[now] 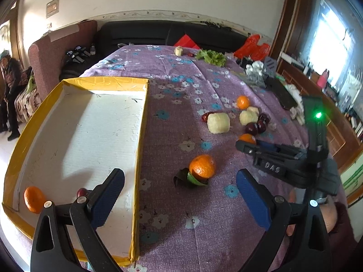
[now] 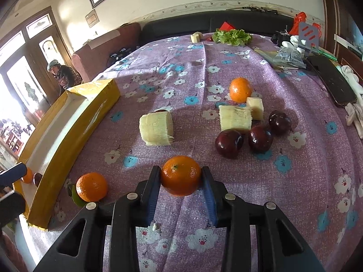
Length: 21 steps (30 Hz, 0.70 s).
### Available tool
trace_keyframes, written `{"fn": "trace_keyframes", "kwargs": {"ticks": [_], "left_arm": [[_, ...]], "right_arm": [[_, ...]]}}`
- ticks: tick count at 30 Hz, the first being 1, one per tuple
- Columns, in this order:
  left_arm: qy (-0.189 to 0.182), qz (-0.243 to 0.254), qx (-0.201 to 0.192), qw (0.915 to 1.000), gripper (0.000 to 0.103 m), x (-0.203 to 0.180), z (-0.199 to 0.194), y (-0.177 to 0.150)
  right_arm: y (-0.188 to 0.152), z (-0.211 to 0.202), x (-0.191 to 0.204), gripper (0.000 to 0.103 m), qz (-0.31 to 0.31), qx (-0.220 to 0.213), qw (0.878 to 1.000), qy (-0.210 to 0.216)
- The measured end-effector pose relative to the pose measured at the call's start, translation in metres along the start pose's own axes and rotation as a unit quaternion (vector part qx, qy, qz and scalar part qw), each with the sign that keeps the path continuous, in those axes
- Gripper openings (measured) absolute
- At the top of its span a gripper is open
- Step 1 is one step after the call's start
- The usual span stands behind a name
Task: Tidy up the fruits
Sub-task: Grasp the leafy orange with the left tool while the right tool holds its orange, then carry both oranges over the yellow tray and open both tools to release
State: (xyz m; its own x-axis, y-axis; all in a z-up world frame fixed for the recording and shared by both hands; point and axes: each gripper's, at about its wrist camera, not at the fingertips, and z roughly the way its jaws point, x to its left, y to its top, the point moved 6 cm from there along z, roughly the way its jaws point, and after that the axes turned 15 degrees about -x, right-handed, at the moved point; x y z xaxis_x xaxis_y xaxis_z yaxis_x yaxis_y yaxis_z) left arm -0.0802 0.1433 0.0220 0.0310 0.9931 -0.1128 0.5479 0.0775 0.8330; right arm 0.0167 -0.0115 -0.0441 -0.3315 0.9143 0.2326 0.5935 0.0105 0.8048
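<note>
Right gripper (image 2: 181, 180) has its jaws clamped on an orange (image 2: 180, 175), one blue pad against each side, low-centre in the right wrist view; the same gripper shows in the left wrist view at about 3 o'clock with that orange (image 1: 247, 138) peeking at its tip. Left gripper (image 1: 180, 195) hangs with jaws wide and nothing between them, its left finger (image 1: 109, 198) over the tray (image 1: 140, 136), its right finger over the floral purple cloth on the worktop (image 1: 172, 226). The tray is a white-floored box with yellow taped rim, lying at 9 o'clock from the loose fruit. Inside it, near corner: one orange (image 1: 34, 199) and a dark plum (image 1: 82, 192) (partly hidden behind the left finger). Outside the tray, just beside its long wall, a leafy orange (image 1: 202, 166) sits on green leaves at 12 o'clock from the open left jaws; in the right wrist view it is at 9 o'clock from the held orange. Farther up the cloth: a pale cut chunk (image 2: 156, 128), a second chunk (image 2: 235, 118) touching a smaller piece (image 2: 255, 108), three dark plums (image 2: 229, 143) clustered at 1 o'clock from the held orange, and another orange (image 2: 240, 90) beyond them. Lettuce (image 2: 231, 36) lies at the far edge, a black phone (image 2: 331, 83) at 2 o'clock. A person sits at the far left by the door.
</note>
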Motion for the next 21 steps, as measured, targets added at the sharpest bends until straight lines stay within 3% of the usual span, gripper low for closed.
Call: {"fn": "trace_keyframes", "kwargs": {"ticks": [10,13,14,15,17,21], "left_arm": [[-0.020,0.039,0.043,0.9981,0.095,-0.026,0.048,-0.010],[-0.008,0.075,0.062,0.9952,0.067,-0.034,0.061,-0.019],[-0.002,0.085,0.075,0.9936,0.044,-0.035,0.067,-0.025],[0.000,0.090,0.085,0.9923,0.035,-0.036,0.072,-0.030],[0.008,0.097,0.071,0.9927,0.033,-0.037,0.070,-0.030],[-0.002,0.062,0.061,0.9962,0.033,-0.031,0.056,-0.027]], "right_arm": [[0.010,-0.008,-0.011,0.039,0.022,-0.017,1.000,-0.004],[0.010,-0.008,-0.009,0.039,0.021,-0.019,1.000,-0.001],[0.010,-0.008,-0.009,0.039,0.019,-0.019,1.000,-0.001],[0.010,-0.008,-0.008,0.039,0.018,-0.019,1.000,-0.001],[0.010,-0.008,-0.008,0.039,0.017,-0.019,1.000,0.000],[0.010,-0.008,-0.008,0.039,0.015,-0.022,1.000,-0.002]]}}
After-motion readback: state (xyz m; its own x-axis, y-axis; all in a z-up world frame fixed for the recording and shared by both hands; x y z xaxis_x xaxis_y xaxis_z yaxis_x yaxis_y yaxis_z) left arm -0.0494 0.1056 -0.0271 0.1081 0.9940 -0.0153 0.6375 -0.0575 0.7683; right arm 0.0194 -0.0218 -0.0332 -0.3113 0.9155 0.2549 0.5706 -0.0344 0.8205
